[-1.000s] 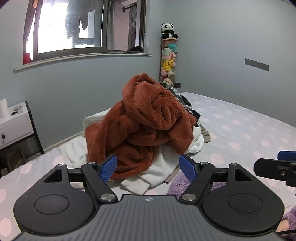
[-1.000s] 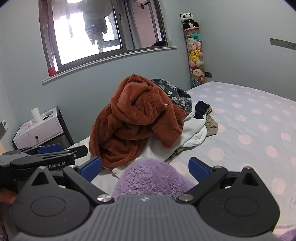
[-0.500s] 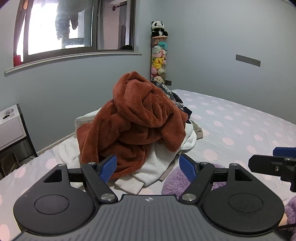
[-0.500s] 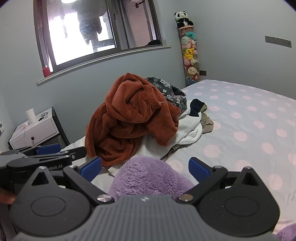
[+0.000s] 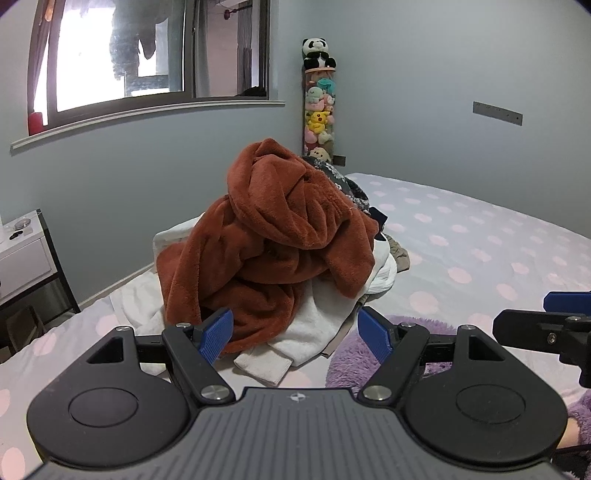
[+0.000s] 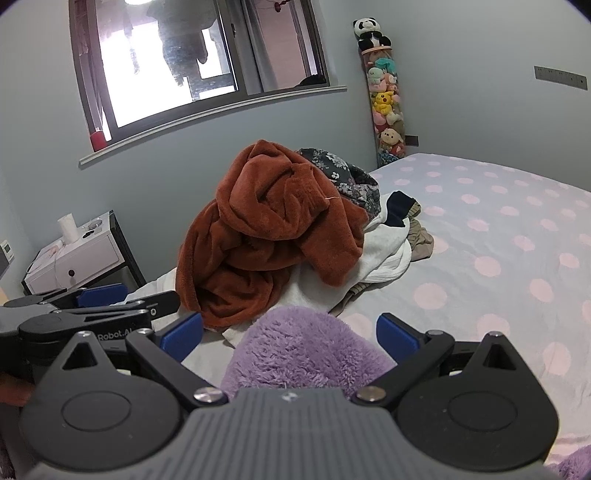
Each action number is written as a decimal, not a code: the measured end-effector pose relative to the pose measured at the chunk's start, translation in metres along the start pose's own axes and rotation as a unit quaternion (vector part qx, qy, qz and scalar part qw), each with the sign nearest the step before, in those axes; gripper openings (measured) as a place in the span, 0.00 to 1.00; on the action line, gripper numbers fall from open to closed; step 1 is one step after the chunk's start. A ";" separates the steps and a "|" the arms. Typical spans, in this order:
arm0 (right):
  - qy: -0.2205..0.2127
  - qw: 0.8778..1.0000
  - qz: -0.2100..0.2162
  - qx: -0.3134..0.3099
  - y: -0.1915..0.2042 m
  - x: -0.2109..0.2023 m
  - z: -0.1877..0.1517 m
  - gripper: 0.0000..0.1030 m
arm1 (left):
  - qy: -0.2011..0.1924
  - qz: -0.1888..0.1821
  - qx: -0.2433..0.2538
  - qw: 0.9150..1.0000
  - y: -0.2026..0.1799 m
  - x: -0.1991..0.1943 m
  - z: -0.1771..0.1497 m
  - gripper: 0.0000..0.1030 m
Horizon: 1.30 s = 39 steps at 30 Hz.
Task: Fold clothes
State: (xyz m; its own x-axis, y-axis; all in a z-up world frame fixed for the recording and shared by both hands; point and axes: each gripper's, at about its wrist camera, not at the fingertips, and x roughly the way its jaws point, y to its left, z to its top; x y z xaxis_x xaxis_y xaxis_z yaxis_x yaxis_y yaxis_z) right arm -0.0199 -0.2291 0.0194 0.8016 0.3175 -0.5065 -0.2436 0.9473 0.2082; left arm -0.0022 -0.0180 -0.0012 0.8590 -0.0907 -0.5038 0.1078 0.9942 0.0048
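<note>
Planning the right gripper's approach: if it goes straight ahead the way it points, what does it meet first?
Most likely the purple fluffy garment, which bulges up between the open fingers of the right gripper. Beyond it lie the white towel and rust-brown fleece robe in the pile; depth is uncertain.

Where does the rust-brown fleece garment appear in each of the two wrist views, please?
Left wrist view: the rust-brown fleece garment tops the clothes pile at the centre, beyond the open left gripper.
Right wrist view: the garment lies left of centre, behind the purple fluffy garment.
Shared landmark: the panda plush on the toy column in the corner.
</note>
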 end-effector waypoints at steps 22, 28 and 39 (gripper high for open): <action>0.014 1.000 0.008 0.010 -0.004 0.007 -0.003 0.98 | 0.010 -0.004 -0.008 1.000 0.001 0.004 -0.001 0.72; 0.001 1.000 0.017 0.009 -0.005 0.007 -0.004 0.98 | -0.006 -0.018 -0.014 1.000 0.003 0.000 0.001 0.72; -0.032 0.998 0.019 -0.054 -0.002 0.019 0.001 0.98 | -0.027 -0.007 0.002 1.000 0.003 0.007 -0.001 0.71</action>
State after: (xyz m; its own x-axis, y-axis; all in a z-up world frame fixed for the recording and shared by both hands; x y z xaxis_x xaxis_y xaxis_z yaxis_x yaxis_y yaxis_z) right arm -0.0036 -0.2249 0.0101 0.8225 0.3537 -0.4455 -0.3297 0.9346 0.1333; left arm 0.0037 -0.0151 -0.0052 0.8831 -0.1074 -0.4568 0.1213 0.9926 0.0011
